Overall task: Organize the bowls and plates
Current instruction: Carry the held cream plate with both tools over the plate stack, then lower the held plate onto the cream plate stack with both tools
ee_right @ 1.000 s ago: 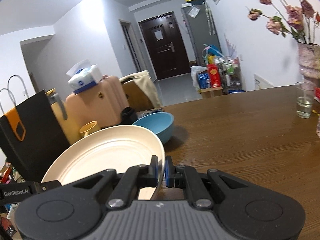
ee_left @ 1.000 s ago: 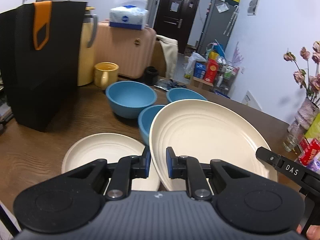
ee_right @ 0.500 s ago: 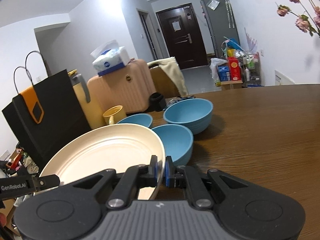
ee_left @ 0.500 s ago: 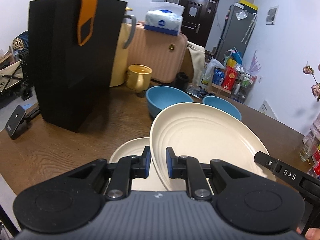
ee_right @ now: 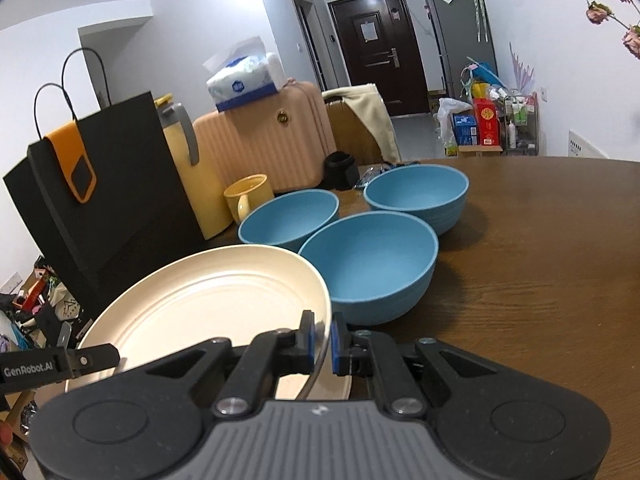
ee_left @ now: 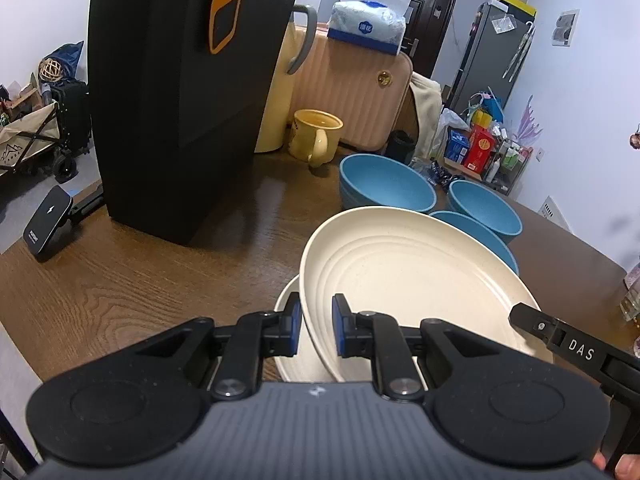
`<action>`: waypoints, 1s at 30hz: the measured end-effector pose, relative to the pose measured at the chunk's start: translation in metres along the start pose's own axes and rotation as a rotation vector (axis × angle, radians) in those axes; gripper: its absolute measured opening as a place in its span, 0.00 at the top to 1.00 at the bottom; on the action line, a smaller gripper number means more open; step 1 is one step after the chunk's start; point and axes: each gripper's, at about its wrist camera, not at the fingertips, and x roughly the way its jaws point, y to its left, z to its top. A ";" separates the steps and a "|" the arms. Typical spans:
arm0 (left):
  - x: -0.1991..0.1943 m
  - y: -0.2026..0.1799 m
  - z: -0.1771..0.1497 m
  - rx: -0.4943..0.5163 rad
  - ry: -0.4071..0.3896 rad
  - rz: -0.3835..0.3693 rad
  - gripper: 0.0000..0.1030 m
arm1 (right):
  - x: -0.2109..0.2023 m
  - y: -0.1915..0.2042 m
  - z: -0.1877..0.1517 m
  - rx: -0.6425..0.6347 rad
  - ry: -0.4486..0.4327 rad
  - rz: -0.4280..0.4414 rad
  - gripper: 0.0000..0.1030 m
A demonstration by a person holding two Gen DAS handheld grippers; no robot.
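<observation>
While both hand-held grippers share the load, a large cream plate hangs tilted over a second cream plate lying flat on the brown wooden table. The left gripper pinches the plate's near rim between its blue pads; the right gripper is clamped on the opposite edge, its jaws nearly pressed together on the thin lip. Three blue bowls sit just beyond: the nearest bowl close beside the held plate, a left bowl and a far bowl behind it. A yellow mug, a black paper bag and a pink suitcase topped by a tissue pack stand further back.

The plate appears rigid and light, with a smooth, ridged surface that looks likely to slip in a pad grip, so a hold on the raised rim at two opposite points seems the secure one. Whether it is plastic or ceramic cannot be told, so a gentle set-down is prudent. Judging by its position, it is about to be stacked on the lower plate, and its far edge passes close to the nearest bowl.
</observation>
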 end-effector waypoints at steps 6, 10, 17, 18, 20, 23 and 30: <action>0.015 0.009 -0.005 0.004 0.025 0.005 0.84 | 0.015 0.004 -0.007 -0.002 0.027 -0.010 0.92; 0.023 0.013 -0.009 0.012 0.037 0.005 0.84 | 0.023 0.005 -0.012 -0.001 0.042 -0.017 0.92; 0.035 0.018 -0.012 0.017 0.053 0.011 0.84 | 0.035 0.005 -0.019 0.000 0.066 -0.027 0.92; 0.036 0.019 -0.012 0.017 0.056 0.011 0.84 | 0.037 0.005 -0.020 0.000 0.069 -0.028 0.92; 0.041 0.020 -0.013 0.018 0.061 0.012 0.84 | 0.039 0.005 -0.022 0.000 0.074 -0.030 0.92; 0.046 0.021 -0.015 0.024 0.068 0.014 0.84 | 0.043 0.004 -0.025 0.000 0.082 -0.033 0.92; 0.058 0.019 -0.016 0.042 0.080 0.014 0.84 | 0.051 0.000 -0.027 0.006 0.095 -0.045 0.92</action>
